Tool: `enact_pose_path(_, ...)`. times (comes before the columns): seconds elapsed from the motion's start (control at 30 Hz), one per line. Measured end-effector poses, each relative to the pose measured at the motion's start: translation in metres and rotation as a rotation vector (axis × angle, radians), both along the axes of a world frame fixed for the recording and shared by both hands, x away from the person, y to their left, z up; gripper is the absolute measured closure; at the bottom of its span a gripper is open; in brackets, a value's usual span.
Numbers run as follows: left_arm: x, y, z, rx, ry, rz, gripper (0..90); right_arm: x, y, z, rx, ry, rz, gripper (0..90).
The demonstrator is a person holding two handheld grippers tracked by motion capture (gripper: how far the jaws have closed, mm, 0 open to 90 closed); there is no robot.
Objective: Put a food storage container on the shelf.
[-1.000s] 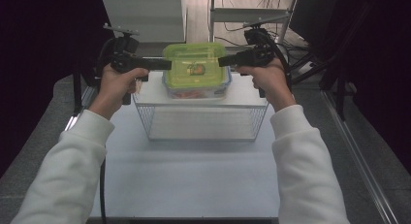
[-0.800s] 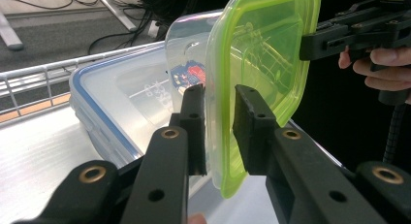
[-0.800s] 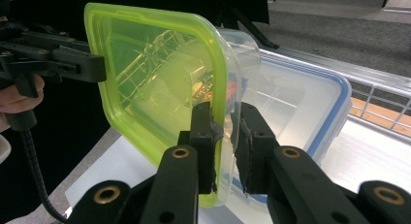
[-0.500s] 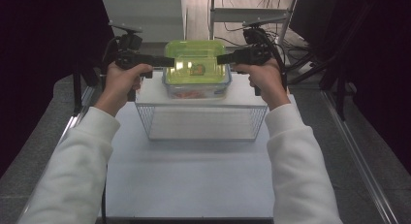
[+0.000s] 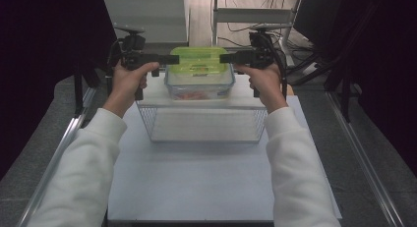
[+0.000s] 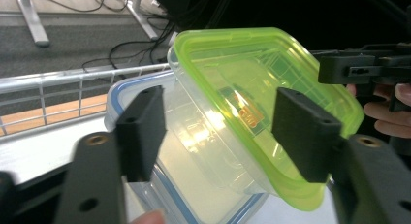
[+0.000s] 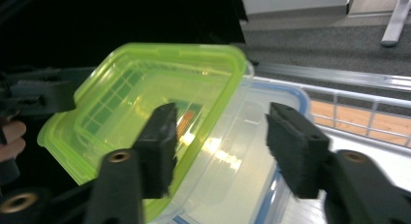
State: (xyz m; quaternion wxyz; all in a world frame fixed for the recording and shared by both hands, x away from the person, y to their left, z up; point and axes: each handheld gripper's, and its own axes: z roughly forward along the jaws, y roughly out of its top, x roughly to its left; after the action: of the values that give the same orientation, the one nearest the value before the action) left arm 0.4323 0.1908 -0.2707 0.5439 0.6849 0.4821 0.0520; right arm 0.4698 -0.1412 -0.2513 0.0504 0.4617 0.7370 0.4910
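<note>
Atop a blue-rimmed tub (image 5: pixel 199 84) — green-lidded clear box (image 5: pixel 195 60), tilted

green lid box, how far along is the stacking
Done: the green-lidded box sits on the blue-rimmed container beyond the wire basket. In hand: the left hand-held gripper and right hand-held gripper have just been opening, their pads off it. Left: drawing both back; the top box looks tilted.
</note>
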Motion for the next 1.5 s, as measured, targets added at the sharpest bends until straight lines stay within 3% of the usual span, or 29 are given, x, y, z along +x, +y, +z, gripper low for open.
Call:
enact_pose_path(0.13, -0.008, 0.005, 0.003, -0.007, -0.031, -0.012, 30.1, -0.009, -0.012, 0.006, 0.035, -0.026, -0.016, 43.0)
enact_pose_path(0.2, -0.013, 0.009, 0.004, -0.001, -0.04, -0.019, 28.8, -0.017, -0.021, 0.009, 0.043, -0.035, -0.016, 47.7)
enact_pose_path(0.37, -0.023, 0.016, 0.005, -0.002, -0.038, -0.019, 27.7, -0.035, -0.034, 0.006, -0.006, 0.002, 0.033, 76.9)
enact_pose_path(0.47, -0.027, 0.018, 0.008, 0.01, -0.032, -0.023, 27.0, -0.044, -0.031, 0.001, -0.053, 0.027, 0.068, 88.9)
enact_pose_path(0.57, -0.031, 0.02, 0.01, 0.023, -0.032, -0.023, 26.4, -0.051, -0.019, -0.006, -0.123, 0.044, 0.145, 89.1)
enact_pose_path(0.7, -0.034, 0.022, 0.01, 0.034, -0.035, -0.018, 26.0, -0.057, 0.001, -0.012, -0.135, 0.029, 0.204, 89.0)
enact_pose_path(0.87, -0.036, 0.023, 0.007, 0.038, -0.033, -0.024, 25.9, -0.052, 0.012, -0.015, -0.127, -0.001, 0.175, 89.0)
enact_pose_path(1.23, -0.036, 0.027, 0.002, 0.037, -0.028, -0.023, 25.7, -0.047, 0.014, -0.019, -0.115, -0.004, 0.17, 89.0)
enact_pose_path(1.5, -0.044, 0.028, 0.001, 0.048, -0.036, -0.02, 25.7, -0.056, -0.001, -0.016, -0.092, -0.01, 0.165, 89.0)
